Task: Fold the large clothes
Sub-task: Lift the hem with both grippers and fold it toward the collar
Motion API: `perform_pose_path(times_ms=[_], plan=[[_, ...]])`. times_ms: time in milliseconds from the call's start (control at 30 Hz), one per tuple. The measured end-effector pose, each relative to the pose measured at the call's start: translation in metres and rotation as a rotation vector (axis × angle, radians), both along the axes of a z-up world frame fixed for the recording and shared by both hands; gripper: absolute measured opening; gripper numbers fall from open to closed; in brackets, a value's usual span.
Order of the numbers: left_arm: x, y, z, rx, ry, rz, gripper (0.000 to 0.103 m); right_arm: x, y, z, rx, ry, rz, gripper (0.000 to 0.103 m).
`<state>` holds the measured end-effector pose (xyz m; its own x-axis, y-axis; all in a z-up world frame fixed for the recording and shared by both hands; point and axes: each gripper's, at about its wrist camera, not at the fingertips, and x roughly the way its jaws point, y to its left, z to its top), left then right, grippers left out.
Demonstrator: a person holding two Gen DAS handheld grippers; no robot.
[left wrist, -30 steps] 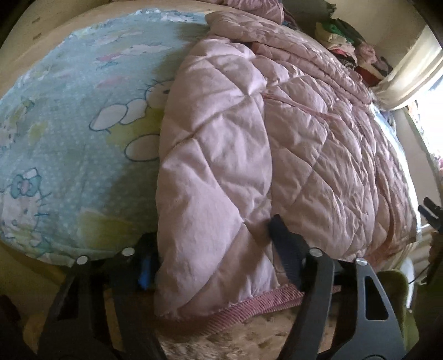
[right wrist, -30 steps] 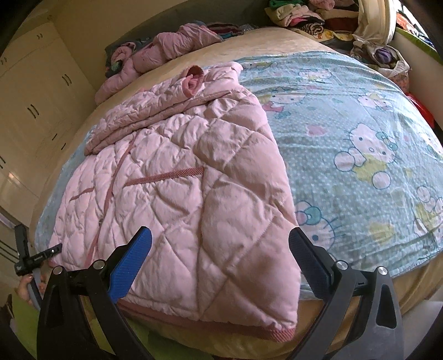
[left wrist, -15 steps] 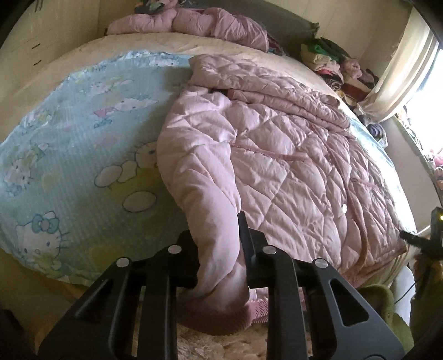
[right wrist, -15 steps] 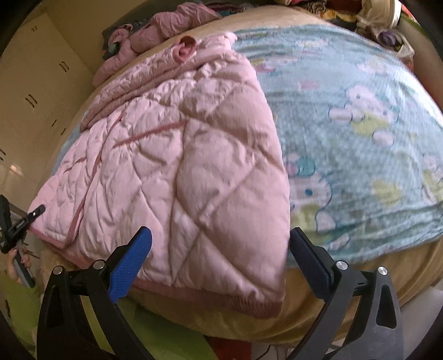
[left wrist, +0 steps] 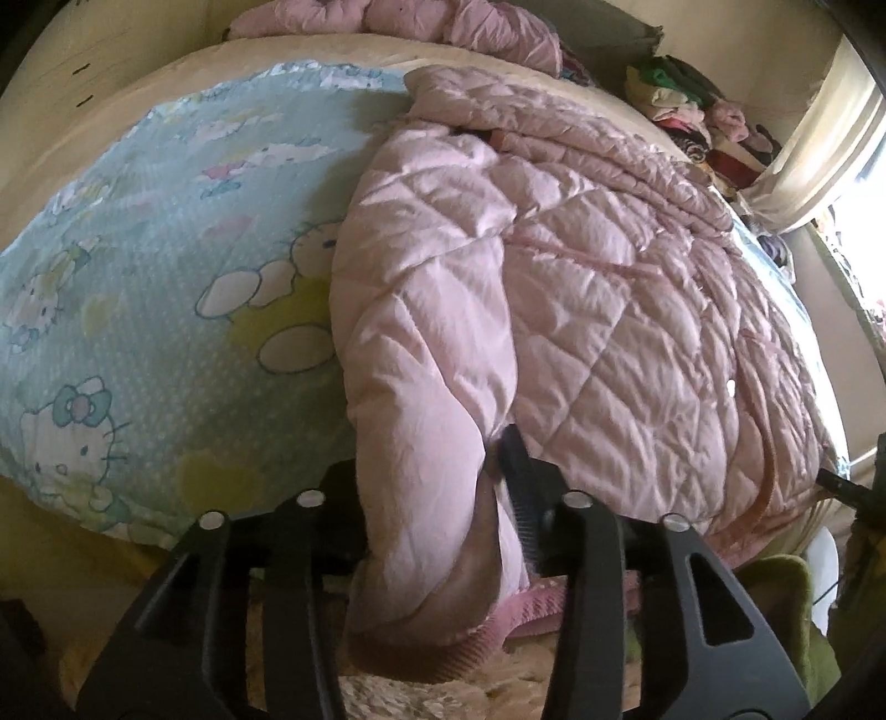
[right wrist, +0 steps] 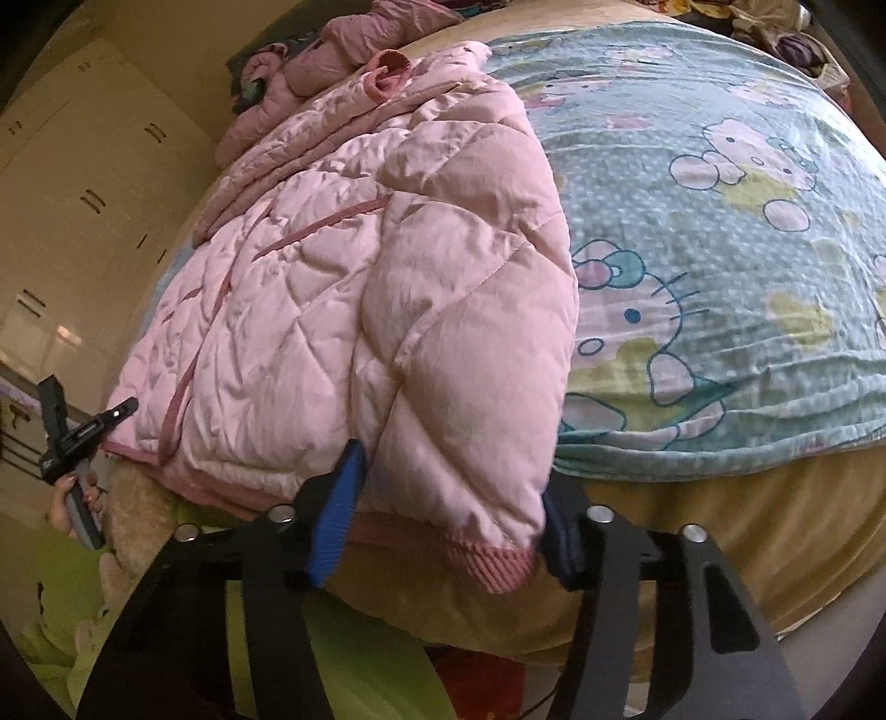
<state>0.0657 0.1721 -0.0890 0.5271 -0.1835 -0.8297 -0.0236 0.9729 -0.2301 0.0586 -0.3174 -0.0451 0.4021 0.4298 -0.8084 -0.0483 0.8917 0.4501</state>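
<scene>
A large pink quilted jacket [left wrist: 581, 288] lies spread on a bed, its ribbed hem at the near edge. My left gripper [left wrist: 432, 487] is shut on the jacket's near hem corner, bunching the fabric between the fingers. In the right wrist view the same jacket [right wrist: 343, 288] fills the left half. My right gripper [right wrist: 448, 498] is closed around the other hem corner, with the blue pads [right wrist: 338, 526] pressing the fabric. The left gripper also shows in the right wrist view [right wrist: 83, 432], far left.
A light blue cartoon-print blanket [left wrist: 138, 277] covers the bed [right wrist: 747, 509], and shows in the right wrist view [right wrist: 747, 221]. Another pink garment [left wrist: 454, 22] lies at the head of the bed. Piled clothes [left wrist: 692, 105] sit by the curtain. Cupboards [right wrist: 66, 210] stand at the left.
Both grippers went from open to shut on the jacket's hem corners: the left closed first, the right in the last half second. The left corner is bunched and lifted a little.
</scene>
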Motion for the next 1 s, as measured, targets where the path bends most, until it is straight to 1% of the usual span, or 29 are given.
perform_pose_path(times_ms=[33, 67, 100, 133, 200, 300, 333, 367, 433, 467, 500, 533, 567, 600, 633, 700, 800, 1000], plan=[[0.0, 0.0, -0.002, 0.0, 0.007, 0.0, 0.047, -0.001, -0.004, 0.001, 0.013, -0.002, -0.002, 0.039], [0.0, 0.0, -0.004, 0.003, 0.014, 0.0, 0.048, -0.002, -0.006, 0.004, 0.044, -0.016, 0.0, 0.035], [0.0, 0.0, -0.006, 0.004, 0.022, -0.001, 0.053, -0.003, -0.007, 0.008, 0.059, -0.033, 0.008, 0.028], [0.0, -0.001, -0.009, 0.006, 0.031, 0.002, 0.06, -0.003, -0.006, 0.011, 0.062, -0.047, 0.014, 0.026], [-0.001, -0.001, -0.013, 0.009, 0.045, -0.001, 0.064, -0.003, -0.006, 0.02, 0.085, -0.081, 0.026, 0.025], [-0.002, -0.003, -0.017, -0.005, 0.055, -0.011, 0.064, 0.001, -0.006, 0.021, 0.101, -0.085, 0.027, 0.025], [-0.003, -0.003, -0.018, -0.008, 0.059, -0.015, 0.064, 0.001, -0.005, 0.019, 0.106, -0.077, 0.034, 0.027], [-0.003, -0.004, -0.018, -0.01, 0.062, -0.018, 0.063, 0.002, -0.005, 0.014, 0.107, -0.061, 0.037, 0.031], [-0.005, -0.008, -0.017, -0.017, 0.059, -0.04, 0.044, 0.004, -0.003, 0.004, 0.112, -0.023, 0.032, 0.046], [-0.008, -0.012, -0.015, 0.003, 0.046, -0.051, 0.039, 0.004, -0.003, -0.001, 0.103, -0.011, 0.029, 0.046], [-0.009, -0.017, -0.012, 0.021, 0.035, -0.059, 0.03, 0.005, -0.002, -0.005, 0.09, -0.002, 0.03, 0.046], [-0.01, -0.02, -0.009, 0.039, 0.022, -0.065, 0.02, 0.004, 0.0, -0.005, 0.082, -0.006, 0.031, 0.044], [-0.012, -0.024, -0.004, 0.063, 0.004, -0.069, 0.017, 0.003, 0.001, -0.003, 0.076, -0.018, 0.036, 0.04], [-0.012, -0.026, 0.0, 0.073, -0.007, -0.072, 0.013, 0.003, 0.002, 0.001, 0.078, -0.032, 0.045, 0.029], [-0.013, -0.026, 0.007, 0.079, -0.025, -0.072, 0.012, 0.001, 0.002, 0.008, 0.083, -0.064, 0.056, 0.022], [-0.013, -0.027, 0.019, 0.087, -0.061, -0.069, 0.011, 0.0, 0.004, 0.026, 0.086, -0.129, 0.069, 0.018], [-0.012, -0.028, 0.04, 0.094, -0.123, -0.064, 0.01, 0.003, 0.005, 0.053, 0.098, -0.225, 0.075, 0.016], [-0.002, -0.029, 0.078, 0.099, -0.231, -0.054, 0.01, 0.018, 0.008, 0.097, 0.102, -0.374, 0.074, 0.014]])
